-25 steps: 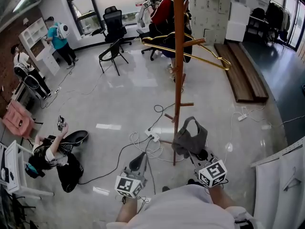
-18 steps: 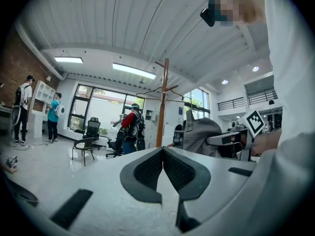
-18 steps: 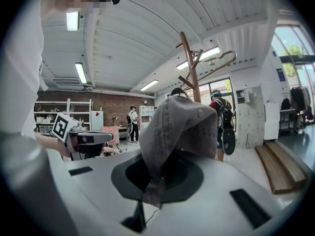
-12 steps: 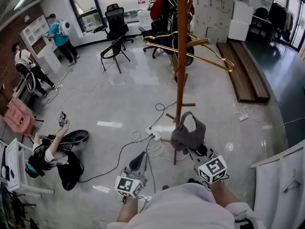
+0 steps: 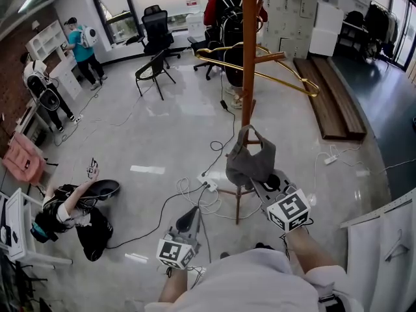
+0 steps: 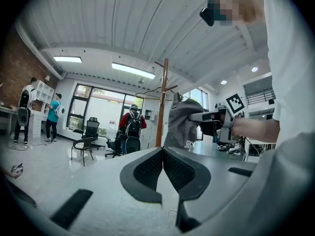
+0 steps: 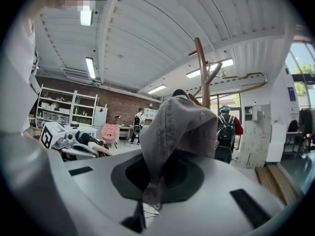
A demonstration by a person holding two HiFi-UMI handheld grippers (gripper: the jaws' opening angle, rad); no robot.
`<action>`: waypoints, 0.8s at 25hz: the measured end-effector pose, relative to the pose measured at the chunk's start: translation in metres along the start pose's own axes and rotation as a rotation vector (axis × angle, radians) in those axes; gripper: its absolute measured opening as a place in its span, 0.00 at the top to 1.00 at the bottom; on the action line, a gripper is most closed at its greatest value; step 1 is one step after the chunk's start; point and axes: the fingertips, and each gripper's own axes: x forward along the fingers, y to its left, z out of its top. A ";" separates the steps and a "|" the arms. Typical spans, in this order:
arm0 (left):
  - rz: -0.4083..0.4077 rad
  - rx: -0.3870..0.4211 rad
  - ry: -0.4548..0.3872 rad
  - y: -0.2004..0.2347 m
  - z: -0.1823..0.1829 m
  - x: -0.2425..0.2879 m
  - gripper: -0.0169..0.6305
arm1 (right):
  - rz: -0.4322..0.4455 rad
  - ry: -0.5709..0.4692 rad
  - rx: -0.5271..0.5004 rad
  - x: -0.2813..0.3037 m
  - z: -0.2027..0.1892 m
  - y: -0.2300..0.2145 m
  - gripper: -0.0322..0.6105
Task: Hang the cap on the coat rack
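Cap (image 5: 250,162): faded grey, denim-like, stitched seam lines. Coat rack (image 5: 248,57): reddish-brown wood. Hanger (image 5: 286,77): gold. Floor (image 5: 162,129): pale grey, glossy. Right gripper (image 5: 261,179) and left gripper (image 5: 192,214): light grey bodies, black ribbed pads, cubes white with black square markers. Chair (image 5: 23,161): pink. Wall (image 6: 15,77): red brick.

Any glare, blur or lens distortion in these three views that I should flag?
Head view: wide-angle bowing at the edges, window glare on the glossy floor, coat rack sharp. Left gripper view: strong fisheye with black corners, claw slightly soft. Right gripper view: same fisheye, the cap close up and soft, blocking the middle.
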 end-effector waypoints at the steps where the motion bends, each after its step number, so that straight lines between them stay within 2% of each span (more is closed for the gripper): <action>1: 0.003 0.000 0.001 0.001 0.000 -0.002 0.96 | -0.003 -0.004 -0.010 0.002 0.006 -0.002 0.92; 8: 0.015 -0.009 -0.001 0.007 0.001 -0.013 0.96 | -0.024 -0.012 -0.058 0.020 0.040 -0.016 0.92; 14: 0.018 -0.009 0.000 0.009 -0.002 -0.013 0.96 | -0.037 -0.009 -0.087 0.032 0.054 -0.032 0.92; 20: 0.009 -0.010 0.002 0.004 0.000 -0.011 0.96 | -0.047 -0.012 -0.066 0.049 0.069 -0.041 0.92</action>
